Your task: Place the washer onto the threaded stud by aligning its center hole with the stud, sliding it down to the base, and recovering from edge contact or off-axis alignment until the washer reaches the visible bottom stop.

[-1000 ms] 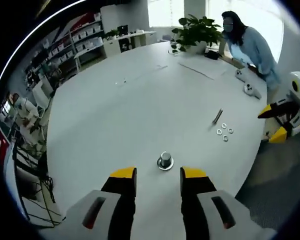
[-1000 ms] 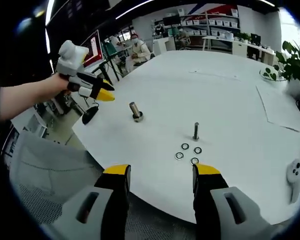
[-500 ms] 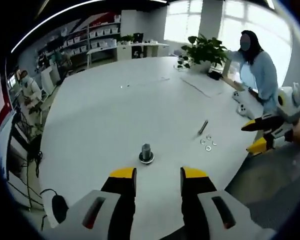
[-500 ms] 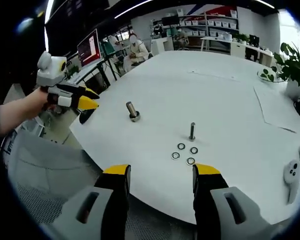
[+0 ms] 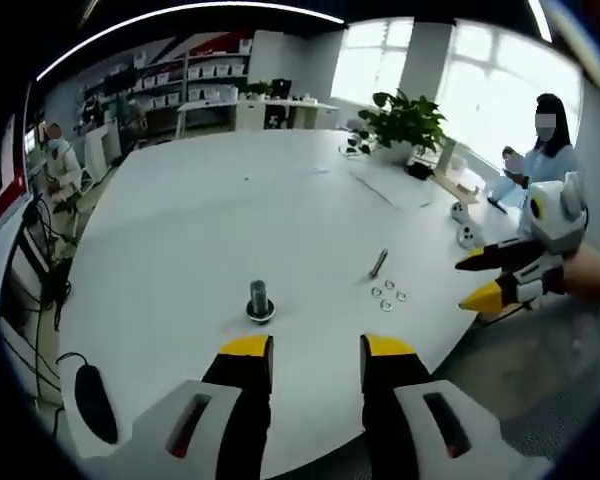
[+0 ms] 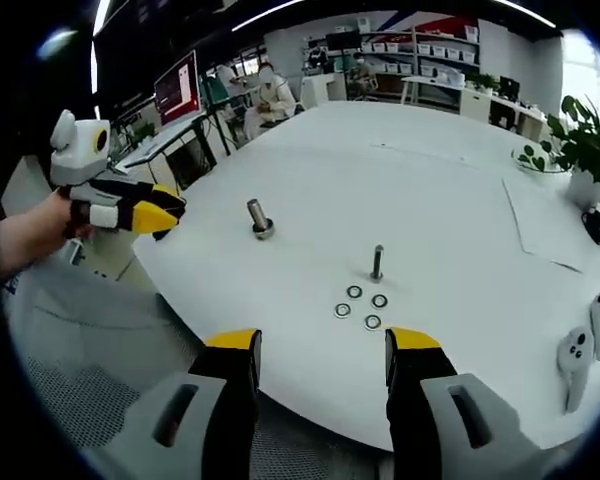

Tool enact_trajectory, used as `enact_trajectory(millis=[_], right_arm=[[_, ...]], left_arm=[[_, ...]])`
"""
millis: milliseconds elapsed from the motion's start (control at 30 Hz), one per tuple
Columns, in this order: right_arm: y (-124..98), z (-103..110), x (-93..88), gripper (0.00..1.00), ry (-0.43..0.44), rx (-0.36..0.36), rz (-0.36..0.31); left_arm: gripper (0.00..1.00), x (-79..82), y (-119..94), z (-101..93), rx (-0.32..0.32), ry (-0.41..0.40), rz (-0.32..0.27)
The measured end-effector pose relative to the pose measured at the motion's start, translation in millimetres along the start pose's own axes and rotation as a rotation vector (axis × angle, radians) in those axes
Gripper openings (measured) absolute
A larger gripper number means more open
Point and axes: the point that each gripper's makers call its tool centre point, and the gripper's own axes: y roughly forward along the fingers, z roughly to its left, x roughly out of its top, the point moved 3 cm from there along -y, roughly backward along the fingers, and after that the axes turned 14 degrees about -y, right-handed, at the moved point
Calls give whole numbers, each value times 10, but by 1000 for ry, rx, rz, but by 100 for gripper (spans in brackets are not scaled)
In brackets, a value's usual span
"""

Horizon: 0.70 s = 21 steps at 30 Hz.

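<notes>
A thick short stud [image 5: 259, 301] stands on a round base on the white table [image 5: 200, 220]; the right gripper view has this stud [image 6: 259, 218] at left centre. A thin bolt [image 6: 377, 262] stands upright near several loose washers [image 6: 361, 306], and the bolt [image 5: 379, 263] and washers [image 5: 388, 294] lie right of the stud in the left gripper view. My left gripper [image 5: 316, 350] is open and empty, short of the stud. My right gripper [image 6: 320, 345] is open and empty, just off the table edge before the washers. Each gripper, left [image 6: 130, 205] and right [image 5: 500, 275], shows in the other's view.
A potted plant [image 5: 405, 120] and a paper sheet [image 6: 550, 225] sit at the far side. Two white controllers [image 6: 580, 345] lie near the right edge. A black mouse [image 5: 93, 400] rests by the near edge. A person [image 5: 545, 150] stands beyond the table; shelves line the back wall.
Both cameras have shifted, so the stud sits further left in the left gripper view. Each gripper has drifted a little in the other's view. Nothing on the table has moved.
</notes>
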Motion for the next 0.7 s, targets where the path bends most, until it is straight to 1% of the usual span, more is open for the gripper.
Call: enact_trajectory(millis=[67, 167, 267, 333, 400, 467, 533, 600, 700], right_arm=[[2, -8, -4, 52, -3, -4, 2], [8, -27, -8, 52, 1, -8, 3], [7, -24, -16, 52, 1, -8, 7], [13, -23, -24, 52, -1, -6, 10], [16, -24, -22, 52, 0, -5, 8], [11, -25, -20, 52, 0, -7, 9], [14, -31, -33, 52, 5, -8, 13], [16, -38, -38, 52, 7, -9, 14], [17, -37, -36, 52, 9, -8, 13]], left_arm=[[33, 7, -6, -12, -3, -3, 6], [33, 40, -44, -52, -4, -13, -10], [33, -1, -53, -62, 5, -35, -1], [33, -5, -64, -84, -3, -52, -18], [33, -31, -61, -95, -2, -50, -21], [33, -68, -51, -89, 7, -28, -4], [33, -60, -80, -95, 4, -25, -1], [33, -29, -116, -88, 3, -27, -12], [33, -40, -123, -79, 6, -25, -8]])
